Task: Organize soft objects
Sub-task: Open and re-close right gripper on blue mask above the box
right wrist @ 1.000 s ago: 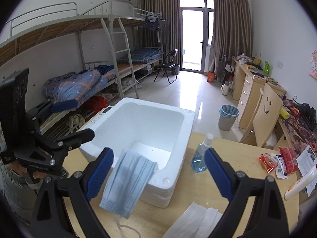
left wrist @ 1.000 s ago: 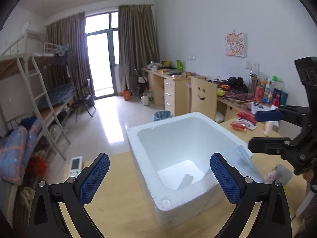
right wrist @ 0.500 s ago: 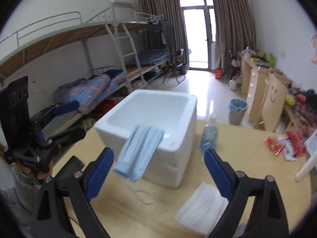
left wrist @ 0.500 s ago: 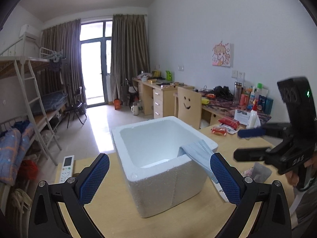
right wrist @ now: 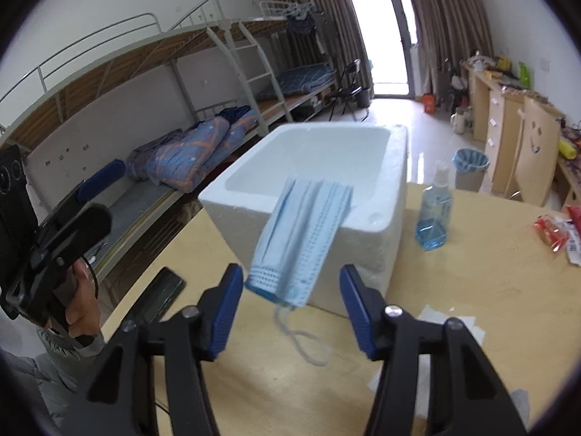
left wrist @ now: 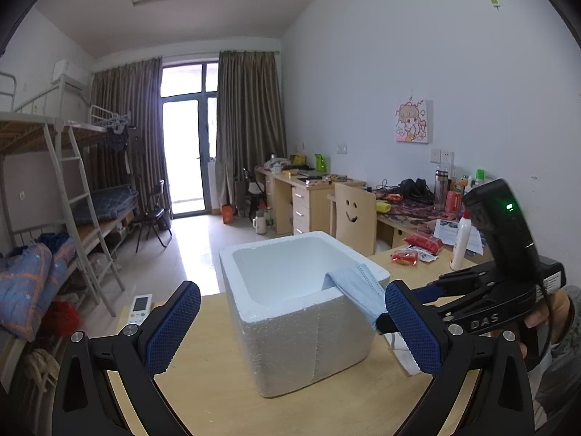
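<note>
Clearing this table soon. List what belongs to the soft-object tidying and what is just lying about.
Job: blue face masks draped over foam box rim; right gripper, closing around them.
Lying about: spray bottle, snack packets, remote, phone.

"DAS" on right hand-held gripper [left wrist: 385, 321]

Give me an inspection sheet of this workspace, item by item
Surface: wooden table.
Job's things: blue face mask draped over the foam box rim, hanging outside; white masks flat on the table.
Clutter: spray bottle, snack packets, phone, remote.
Grippers: right gripper closing, mask's lower end between its pads, untouched; left gripper open, empty.
Cables: nothing seen.
Surroundings: bunk beds, desks, bin.
</note>
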Demonstrator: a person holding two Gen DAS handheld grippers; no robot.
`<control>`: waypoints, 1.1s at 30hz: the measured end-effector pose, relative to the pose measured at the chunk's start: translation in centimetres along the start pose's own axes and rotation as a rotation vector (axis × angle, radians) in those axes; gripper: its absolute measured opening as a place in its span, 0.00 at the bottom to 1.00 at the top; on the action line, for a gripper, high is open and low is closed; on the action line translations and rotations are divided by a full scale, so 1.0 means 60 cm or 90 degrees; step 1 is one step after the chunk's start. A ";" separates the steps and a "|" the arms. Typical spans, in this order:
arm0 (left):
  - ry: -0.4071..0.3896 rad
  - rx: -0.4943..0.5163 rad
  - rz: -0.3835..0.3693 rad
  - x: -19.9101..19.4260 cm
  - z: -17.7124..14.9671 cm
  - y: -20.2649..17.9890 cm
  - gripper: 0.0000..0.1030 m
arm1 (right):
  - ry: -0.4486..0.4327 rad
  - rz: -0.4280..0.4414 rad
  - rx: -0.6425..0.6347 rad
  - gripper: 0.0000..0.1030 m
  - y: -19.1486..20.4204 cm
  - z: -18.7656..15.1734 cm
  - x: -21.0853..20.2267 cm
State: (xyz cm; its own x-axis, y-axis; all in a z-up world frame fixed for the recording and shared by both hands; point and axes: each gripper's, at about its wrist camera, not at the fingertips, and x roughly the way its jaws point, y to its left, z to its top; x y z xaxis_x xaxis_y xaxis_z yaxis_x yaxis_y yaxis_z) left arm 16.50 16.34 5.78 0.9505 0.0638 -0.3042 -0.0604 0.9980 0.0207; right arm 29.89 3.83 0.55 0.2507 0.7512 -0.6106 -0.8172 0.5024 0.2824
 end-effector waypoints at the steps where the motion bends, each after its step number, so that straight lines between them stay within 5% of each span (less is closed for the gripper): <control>1: -0.003 0.002 0.002 -0.002 0.000 0.000 0.99 | 0.003 -0.001 0.003 0.55 -0.001 -0.001 0.003; 6: -0.011 0.009 0.003 -0.009 -0.006 0.002 0.99 | 0.010 0.021 0.019 0.21 -0.003 -0.001 0.009; 9: -0.012 0.009 0.010 -0.010 -0.009 0.005 0.99 | -0.003 0.023 0.004 0.11 0.009 0.000 -0.004; 19: -0.013 0.006 0.026 -0.014 -0.012 0.013 0.99 | -0.059 0.004 -0.035 0.10 0.038 0.049 -0.030; 33: -0.024 -0.017 0.040 -0.028 -0.011 0.040 0.99 | -0.066 -0.030 -0.024 0.10 0.013 0.108 0.035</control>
State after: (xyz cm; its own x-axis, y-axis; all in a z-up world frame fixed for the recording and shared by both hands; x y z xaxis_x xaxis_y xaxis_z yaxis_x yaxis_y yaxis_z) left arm 14.54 18.60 5.71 0.9555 0.1269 -0.2662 -0.1280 0.9917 0.0133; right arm 33.15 8.62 4.29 0.3396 0.7688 -0.5419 -0.8221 0.5225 0.2261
